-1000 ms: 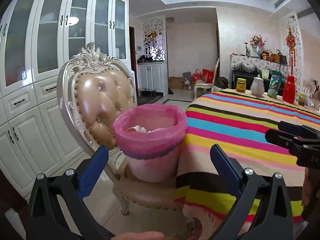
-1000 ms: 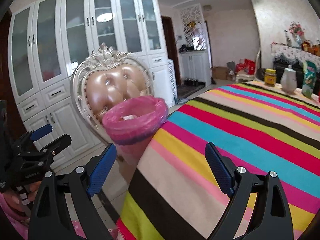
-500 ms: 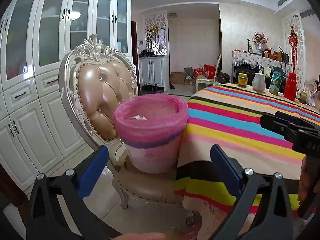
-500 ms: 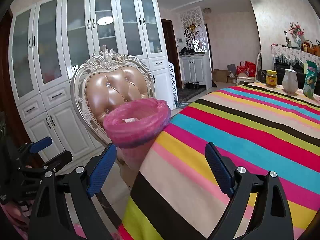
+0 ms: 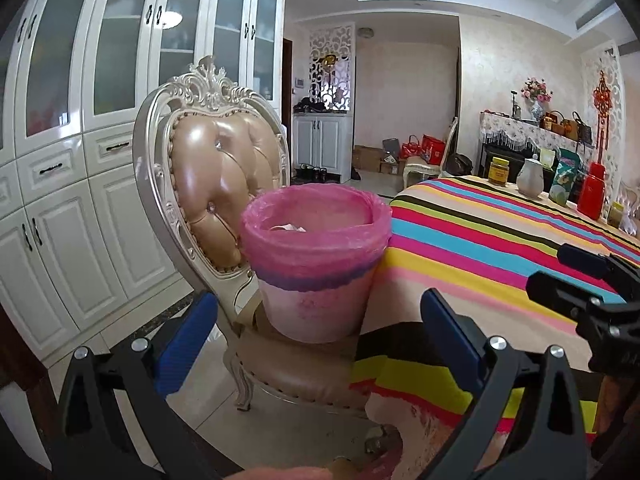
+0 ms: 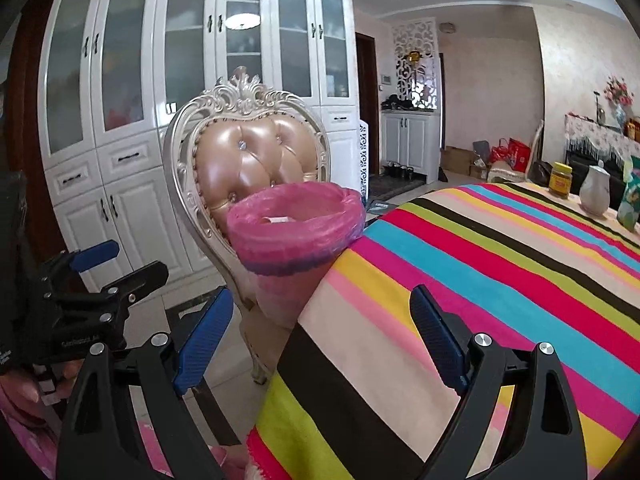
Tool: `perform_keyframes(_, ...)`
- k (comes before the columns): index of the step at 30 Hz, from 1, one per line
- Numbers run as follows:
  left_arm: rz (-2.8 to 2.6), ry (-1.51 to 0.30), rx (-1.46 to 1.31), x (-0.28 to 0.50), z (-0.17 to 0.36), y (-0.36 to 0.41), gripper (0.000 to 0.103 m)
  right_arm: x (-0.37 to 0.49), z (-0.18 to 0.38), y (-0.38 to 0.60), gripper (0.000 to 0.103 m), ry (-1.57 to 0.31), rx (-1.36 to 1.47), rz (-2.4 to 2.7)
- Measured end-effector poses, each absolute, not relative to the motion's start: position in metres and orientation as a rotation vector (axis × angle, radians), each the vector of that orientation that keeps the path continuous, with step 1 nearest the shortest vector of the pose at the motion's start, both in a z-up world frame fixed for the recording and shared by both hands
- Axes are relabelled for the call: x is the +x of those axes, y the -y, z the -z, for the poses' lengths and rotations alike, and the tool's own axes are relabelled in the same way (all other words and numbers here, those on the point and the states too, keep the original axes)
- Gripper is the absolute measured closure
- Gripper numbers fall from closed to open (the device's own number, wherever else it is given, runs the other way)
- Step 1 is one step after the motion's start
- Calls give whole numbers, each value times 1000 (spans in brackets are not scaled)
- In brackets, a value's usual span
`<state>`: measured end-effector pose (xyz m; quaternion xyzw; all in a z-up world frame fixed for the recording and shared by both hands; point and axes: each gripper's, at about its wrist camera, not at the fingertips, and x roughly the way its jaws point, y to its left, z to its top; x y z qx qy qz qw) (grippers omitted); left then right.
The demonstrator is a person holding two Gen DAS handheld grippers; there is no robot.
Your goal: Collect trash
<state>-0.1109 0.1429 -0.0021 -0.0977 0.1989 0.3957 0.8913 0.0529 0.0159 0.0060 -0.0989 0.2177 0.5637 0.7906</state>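
Note:
A pale bin lined with a pink bag (image 5: 316,264) (image 6: 294,236) stands on the seat of an ornate chair (image 5: 224,172) (image 6: 248,160) beside the striped table. Some white paper scraps (image 5: 286,227) lie inside the bin. My left gripper (image 5: 320,340) is open in front of the bin, nothing between its blue fingers. It also shows at the left edge of the right wrist view as the left gripper (image 6: 108,268). My right gripper (image 6: 320,332) is open and empty over the table corner. In the left wrist view it juts in as the right gripper (image 5: 576,276).
The striped tablecloth (image 5: 500,248) (image 6: 500,264) covers a table with a yellow-lidded jar (image 5: 499,171), a white jug (image 5: 530,178), a green packet (image 5: 564,182) and a red flask (image 5: 592,196) at its far end. White cabinets (image 5: 80,160) line the left wall. Tiled floor lies below the chair.
Both views have rolled slightly and shifted; the bin and chair now sit further right in each frame. The right gripper has moved a little. Both grippers stay open.

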Motion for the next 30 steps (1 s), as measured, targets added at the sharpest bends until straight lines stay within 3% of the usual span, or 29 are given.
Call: perform_keyframes(30, -836, -465, -185, -103, 18, -152, 5, 56, -2, -21, 18, -488, -213, -1201)
